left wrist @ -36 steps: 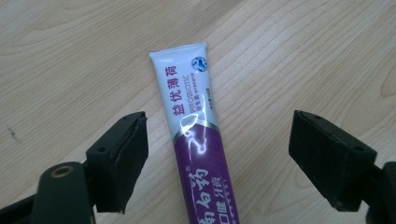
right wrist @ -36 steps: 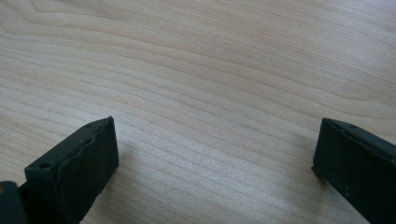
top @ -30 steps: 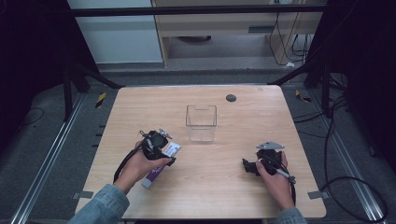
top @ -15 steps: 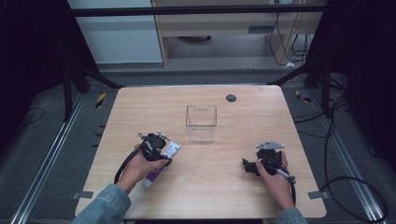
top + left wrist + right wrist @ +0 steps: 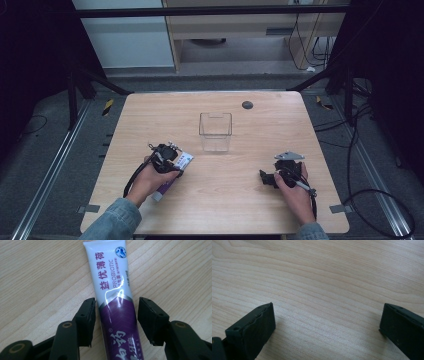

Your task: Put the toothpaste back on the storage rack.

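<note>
A white and purple toothpaste tube (image 5: 110,277) lies flat on the wooden table (image 5: 240,200), left of centre (image 5: 183,160). My left gripper (image 5: 116,315) is open and straddles the tube's purple part; the left jaw sits right against it and the right jaw stands a little off. The high view has this gripper (image 5: 170,159) low over the tube with a hand behind it. My right gripper (image 5: 327,317) is open wide over bare wood, with nothing between its jaws. It rests near the table's right front (image 5: 266,178).
A clear plastic box (image 5: 215,131) stands upright at the table's middle, beyond both grippers. A small black disc (image 5: 247,104) lies near the far edge. Black cables trail from both grippers toward the front edge.
</note>
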Demonstrator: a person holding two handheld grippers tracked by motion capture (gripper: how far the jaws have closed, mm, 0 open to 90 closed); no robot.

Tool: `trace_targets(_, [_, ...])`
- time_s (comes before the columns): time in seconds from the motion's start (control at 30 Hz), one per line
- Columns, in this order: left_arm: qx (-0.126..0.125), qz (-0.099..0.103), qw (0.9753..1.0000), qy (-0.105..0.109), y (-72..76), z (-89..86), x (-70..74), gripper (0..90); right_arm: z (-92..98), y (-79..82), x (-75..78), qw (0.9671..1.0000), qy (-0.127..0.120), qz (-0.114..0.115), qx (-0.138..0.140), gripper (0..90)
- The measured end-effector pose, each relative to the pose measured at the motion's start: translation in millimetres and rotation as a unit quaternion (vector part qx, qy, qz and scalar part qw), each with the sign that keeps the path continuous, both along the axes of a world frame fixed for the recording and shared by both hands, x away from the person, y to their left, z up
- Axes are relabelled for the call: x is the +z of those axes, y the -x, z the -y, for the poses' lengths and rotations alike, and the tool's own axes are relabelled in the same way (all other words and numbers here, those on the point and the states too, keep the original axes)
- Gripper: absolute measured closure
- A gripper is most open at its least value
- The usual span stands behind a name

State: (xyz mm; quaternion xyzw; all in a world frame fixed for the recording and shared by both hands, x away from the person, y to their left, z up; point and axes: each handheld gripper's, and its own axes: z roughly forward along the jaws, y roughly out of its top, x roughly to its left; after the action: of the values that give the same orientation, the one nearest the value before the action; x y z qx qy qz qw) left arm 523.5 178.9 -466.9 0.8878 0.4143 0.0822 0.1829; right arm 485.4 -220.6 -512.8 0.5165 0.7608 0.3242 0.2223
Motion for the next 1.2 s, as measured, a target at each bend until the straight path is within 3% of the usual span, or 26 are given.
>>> trace_targets(0.3, [-0.001, -0.004, 1.0000, -0.002, -1.8, 0.3, -2.7, 52.4, -0.1, 0.0, 0.0, 1.0000, -0.001, 0.000, 0.000, 0.3])
trace_targets(0.7, [-0.014, 0.004, 0.9998, -0.015, -1.5, 4.0, -2.9, 58.1, -0.1, 0.1, 0.1, 1.0000, -0.001, 0.000, 0.000, 0.3])
trace_targets(1.07, [-0.042, 0.000, 0.9984, -0.038, -2.6, 10.5, 1.0, 68.8, -0.1, 0.1, 0.1, 1.0000, -0.001, 0.000, 0.000, 0.3])
trace_targets(1.2, [-0.051, 0.001, 0.9982, -0.031, -2.4, 8.6, 4.5, 75.7, -0.1, 0.0, 0.0, 1.0000, -0.001, 0.000, 0.000, 0.3])
